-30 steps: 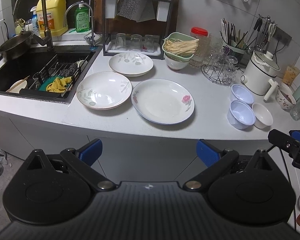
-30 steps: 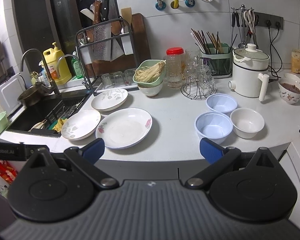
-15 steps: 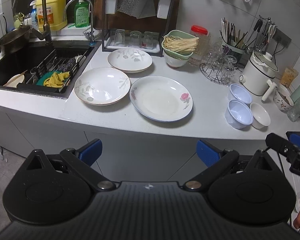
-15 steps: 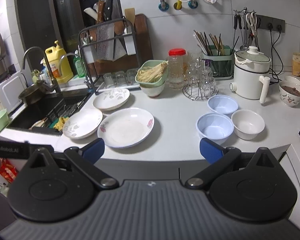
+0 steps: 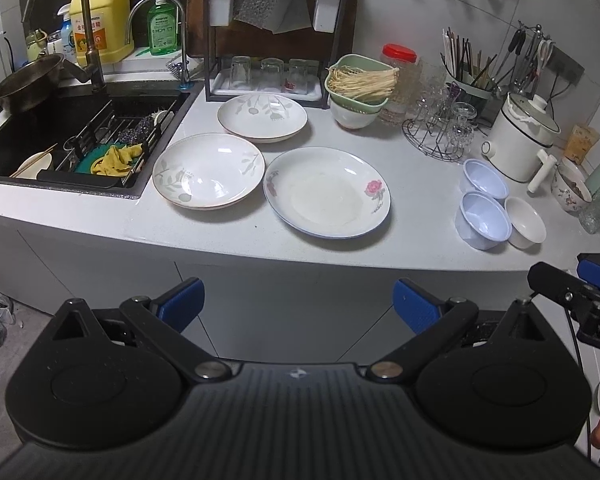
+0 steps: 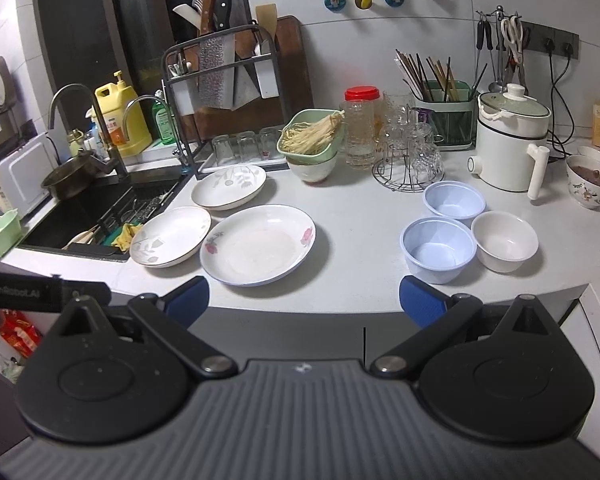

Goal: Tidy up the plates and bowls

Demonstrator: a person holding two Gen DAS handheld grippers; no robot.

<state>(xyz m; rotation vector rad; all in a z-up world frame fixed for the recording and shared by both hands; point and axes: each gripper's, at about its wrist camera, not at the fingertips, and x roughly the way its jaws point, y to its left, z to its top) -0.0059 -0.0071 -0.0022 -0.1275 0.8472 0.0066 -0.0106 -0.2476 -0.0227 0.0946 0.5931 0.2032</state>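
On the counter (image 5: 420, 192) three plates lie near the sink: a rose plate (image 5: 327, 192) beside two leaf-patterned plates (image 5: 209, 171). Two blue bowls (image 6: 438, 249) and a white bowl (image 6: 504, 241) cluster well apart. Left gripper (image 5: 298, 304) and right gripper (image 6: 303, 296) hang spread, empty. Glazed ceramic looks stiff, slippery, breakable; pinch rims.

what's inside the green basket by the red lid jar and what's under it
The green basket holds a bundle of pale dry noodles. It sits in a white bowl; whatever else that bowl holds is hidden by the basket.
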